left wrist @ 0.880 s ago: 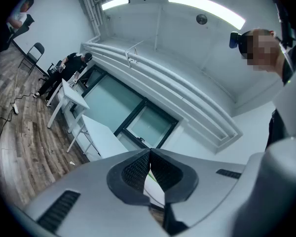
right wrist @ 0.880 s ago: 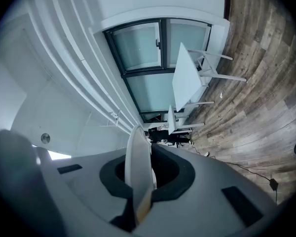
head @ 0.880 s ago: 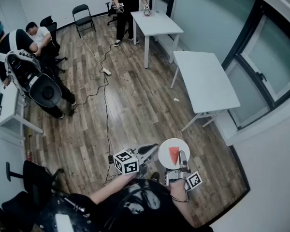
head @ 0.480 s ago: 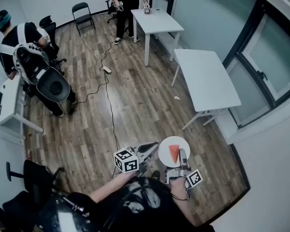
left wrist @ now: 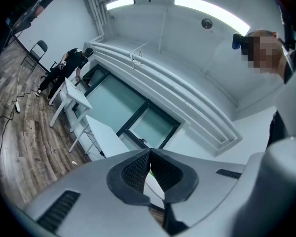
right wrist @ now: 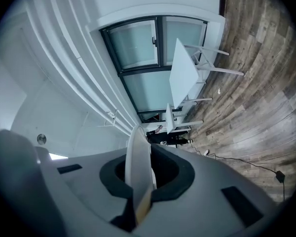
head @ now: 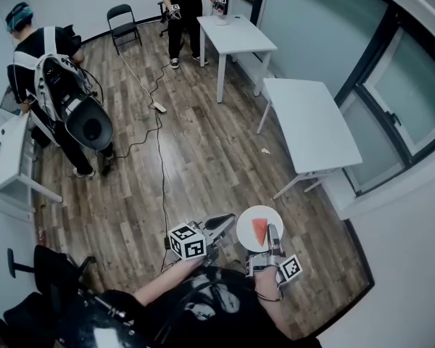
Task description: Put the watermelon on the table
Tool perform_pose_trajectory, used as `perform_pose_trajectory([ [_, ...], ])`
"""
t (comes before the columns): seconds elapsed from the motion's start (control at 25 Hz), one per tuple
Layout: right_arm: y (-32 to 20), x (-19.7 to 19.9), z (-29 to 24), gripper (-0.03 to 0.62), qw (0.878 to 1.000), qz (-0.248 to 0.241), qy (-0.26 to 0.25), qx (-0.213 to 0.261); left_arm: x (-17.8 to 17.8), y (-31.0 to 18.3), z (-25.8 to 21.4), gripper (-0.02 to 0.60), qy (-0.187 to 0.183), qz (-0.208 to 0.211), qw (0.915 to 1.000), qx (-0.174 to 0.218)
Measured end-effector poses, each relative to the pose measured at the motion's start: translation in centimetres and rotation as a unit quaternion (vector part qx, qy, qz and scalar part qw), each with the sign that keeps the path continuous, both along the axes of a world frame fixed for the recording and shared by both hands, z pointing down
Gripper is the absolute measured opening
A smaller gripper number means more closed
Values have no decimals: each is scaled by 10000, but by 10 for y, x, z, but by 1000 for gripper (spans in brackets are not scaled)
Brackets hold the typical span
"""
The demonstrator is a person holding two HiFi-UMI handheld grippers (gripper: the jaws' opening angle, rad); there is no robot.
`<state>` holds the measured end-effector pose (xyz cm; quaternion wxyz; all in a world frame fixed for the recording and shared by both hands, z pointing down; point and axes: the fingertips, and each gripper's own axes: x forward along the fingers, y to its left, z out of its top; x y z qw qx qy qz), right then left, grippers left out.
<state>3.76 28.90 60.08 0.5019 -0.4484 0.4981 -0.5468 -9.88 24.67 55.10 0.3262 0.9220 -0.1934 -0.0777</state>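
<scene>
Only the backpack wearer (head: 52,75) has moved; our right gripper (head: 270,230) clamps the plate (head: 248,222) with watermelon slice (head: 260,230), left gripper (head: 228,223) closed empty, table (head: 312,125) well apart.

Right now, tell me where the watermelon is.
Head view, lower middle: the watermelon lies on the white plate clamped in the right gripper, beside the left gripper.
</scene>
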Motion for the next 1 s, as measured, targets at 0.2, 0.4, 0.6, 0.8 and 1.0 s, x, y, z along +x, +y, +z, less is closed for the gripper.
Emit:
perform_pose_trajectory([
  [0.2,10,-8,12,22,9999,142,-63,-73,-7,4,13,6,-5,161,9998,-126],
  [0.4,-2,5,25,21,9993,187,-156,-285,-1,-7,25,5,34,157,9992,-370],
  [0.6,-52,20,26,22,9993,-107,-126,-344,14,-52,28,5,219,-77,9980,-590],
  [0.8,-102,52,11,22,9994,-313,-88,-119,57,-100,22,5,402,-89,9969,-665],
  [1.0,-154,113,6,21,9998,-138,-113,56,106,-141,20,5,212,-92,9985,-498],
])
